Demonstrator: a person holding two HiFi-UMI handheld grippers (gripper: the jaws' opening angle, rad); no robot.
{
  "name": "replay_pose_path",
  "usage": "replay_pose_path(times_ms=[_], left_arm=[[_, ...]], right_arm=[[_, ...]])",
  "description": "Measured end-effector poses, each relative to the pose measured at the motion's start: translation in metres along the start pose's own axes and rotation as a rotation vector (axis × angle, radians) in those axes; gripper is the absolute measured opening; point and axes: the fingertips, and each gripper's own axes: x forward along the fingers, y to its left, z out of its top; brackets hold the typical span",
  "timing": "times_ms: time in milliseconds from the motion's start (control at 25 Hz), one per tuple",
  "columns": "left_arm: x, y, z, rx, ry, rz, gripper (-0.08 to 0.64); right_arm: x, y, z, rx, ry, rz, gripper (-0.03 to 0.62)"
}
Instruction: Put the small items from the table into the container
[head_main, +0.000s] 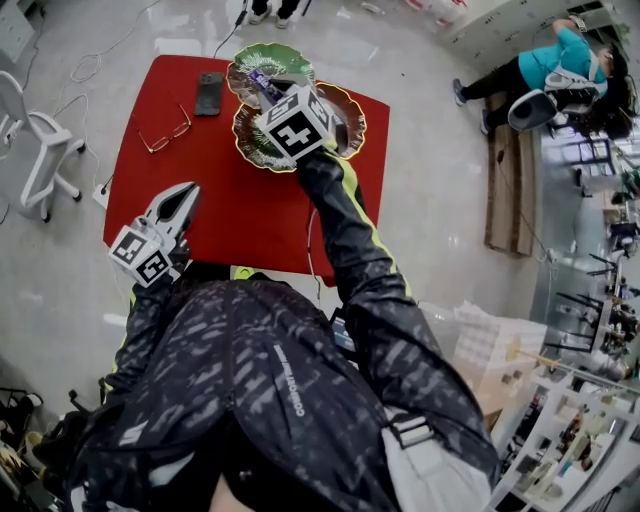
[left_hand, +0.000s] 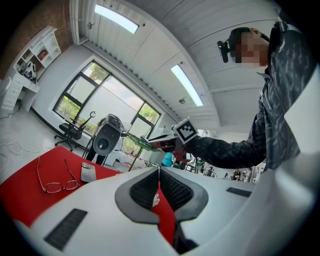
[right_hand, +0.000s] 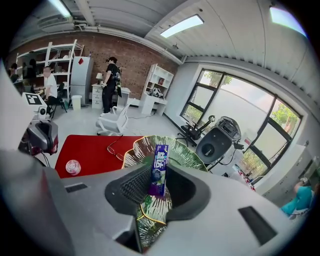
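My right gripper (head_main: 262, 88) is shut on a purple pack of gum (right_hand: 159, 170), which stands upright between the pads. It hangs over two green leaf-shaped plates (head_main: 350, 112) at the far edge of the red table (head_main: 250, 215); in the right gripper view the plates (right_hand: 186, 156) lie just below the pack. A small round wrapped sweet (right_hand: 73, 166) lies on the red cloth to the left. My left gripper (head_main: 188, 193) hovers at the table's near left, its jaws together with nothing in them. In the left gripper view its jaws (left_hand: 159, 172) leave only a thin slit.
A pair of glasses (head_main: 165, 135) and a dark phone (head_main: 209, 93) lie on the far left part of the table. A white chair (head_main: 40, 150) stands left of the table. A person (head_main: 540, 65) sits across the room at the right.
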Motion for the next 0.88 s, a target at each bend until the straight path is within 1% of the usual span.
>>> replay_pose_path(times_ms=[480,680,880], left_arm=[[0.003,-0.014,0.001,0.002,0.014,-0.018,0.012],[0.007,-0.025,0.002,0.026,0.026,-0.027,0.012],[0.013,-0.035,-0.003,0.052,0.066,-0.046,0.012]], right_arm=[[-0.019,-0.008,0.001,0.061,-0.062,-0.043,0.094],[-0.031,0.000,-0.006,0.088,-0.078,-0.037,0.094],[-0.039,0.009,-0.011,0.103,-0.088,-0.036,0.092]])
